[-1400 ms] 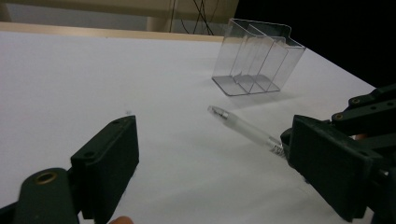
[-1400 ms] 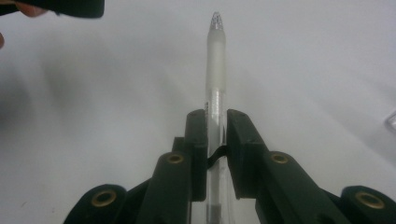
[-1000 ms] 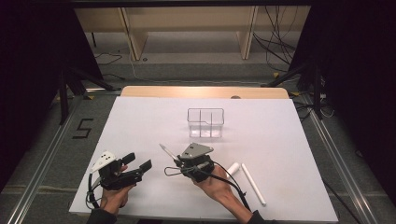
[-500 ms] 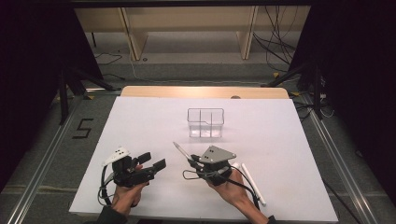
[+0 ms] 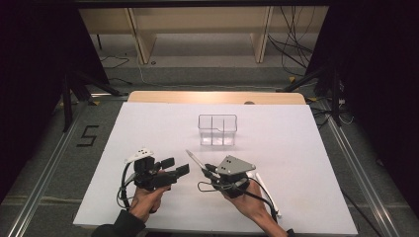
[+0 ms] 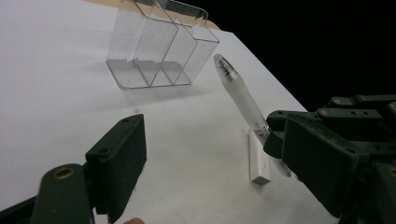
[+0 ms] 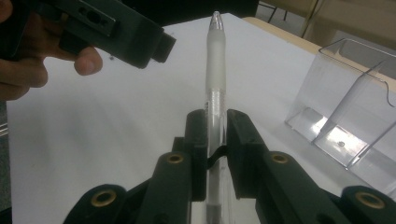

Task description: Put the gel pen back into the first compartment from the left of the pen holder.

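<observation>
A frosted clear pen (image 7: 215, 70) stands up out of my right gripper (image 7: 215, 122), whose jaws are shut on its barrel. From above, the pen (image 5: 195, 159) slants up and left from the right gripper (image 5: 211, 171), tip towards the left gripper (image 5: 175, 166). The left gripper (image 6: 210, 140) is open; its jaws have just been closing a little, with nothing pressed between the pads. The pen (image 6: 240, 95) hangs just ahead of them, apart from both. A clear divided organizer (image 5: 217, 129) stands mid-table beyond both grippers.
A small white cap (image 6: 259, 161) lies flat on the white table sheet (image 5: 306, 163) under the pen. A long white stick (image 5: 268, 196) lies by the right hand. The table's near edge runs just below both hands; dark floor and cables surround the table.
Both grippers have shifted to the right. The left one has also risen and come closer to the pen's tip. The pen has stayed clamped in the right gripper.
</observation>
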The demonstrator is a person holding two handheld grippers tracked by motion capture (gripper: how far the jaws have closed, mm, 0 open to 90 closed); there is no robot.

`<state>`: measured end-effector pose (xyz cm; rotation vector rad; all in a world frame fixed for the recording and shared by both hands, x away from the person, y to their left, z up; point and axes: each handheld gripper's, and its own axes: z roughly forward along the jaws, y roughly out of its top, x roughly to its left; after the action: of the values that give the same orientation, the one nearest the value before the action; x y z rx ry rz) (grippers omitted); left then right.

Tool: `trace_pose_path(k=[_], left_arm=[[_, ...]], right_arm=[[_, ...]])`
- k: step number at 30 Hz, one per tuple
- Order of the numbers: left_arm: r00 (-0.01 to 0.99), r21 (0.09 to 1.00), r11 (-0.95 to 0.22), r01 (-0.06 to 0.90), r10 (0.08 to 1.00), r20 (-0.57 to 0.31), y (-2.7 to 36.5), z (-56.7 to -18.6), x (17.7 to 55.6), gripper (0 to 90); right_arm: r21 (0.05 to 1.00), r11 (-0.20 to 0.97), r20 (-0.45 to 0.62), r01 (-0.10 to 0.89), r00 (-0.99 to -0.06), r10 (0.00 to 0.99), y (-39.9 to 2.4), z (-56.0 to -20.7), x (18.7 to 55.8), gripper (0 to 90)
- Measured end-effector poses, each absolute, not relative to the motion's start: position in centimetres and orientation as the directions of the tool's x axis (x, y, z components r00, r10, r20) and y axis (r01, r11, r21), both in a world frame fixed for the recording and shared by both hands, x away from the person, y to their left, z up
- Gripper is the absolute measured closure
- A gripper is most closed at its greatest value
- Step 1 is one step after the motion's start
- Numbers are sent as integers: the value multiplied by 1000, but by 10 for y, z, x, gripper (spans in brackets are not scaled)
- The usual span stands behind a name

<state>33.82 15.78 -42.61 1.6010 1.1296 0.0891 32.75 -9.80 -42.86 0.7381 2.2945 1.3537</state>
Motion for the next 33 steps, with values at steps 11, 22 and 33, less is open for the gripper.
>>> trace_pose_path(k=[11, 22, 33], left_arm=[[537, 772, 81, 631, 673, -509, 146, -421, 346, 222], [524, 759, 82, 646, 675, -520, 136, -418, 352, 233], [517, 743, 102, 661, 657, -549, 129, -418, 357, 297]], right_arm=[[887, 395, -65, 238, -783, 619, -100, -430, 329, 798], [892, 388, -74, 230, -774, 629, -101, -429, 329, 798], [894, 389, -80, 224, -773, 629, -100, -429, 328, 798]])
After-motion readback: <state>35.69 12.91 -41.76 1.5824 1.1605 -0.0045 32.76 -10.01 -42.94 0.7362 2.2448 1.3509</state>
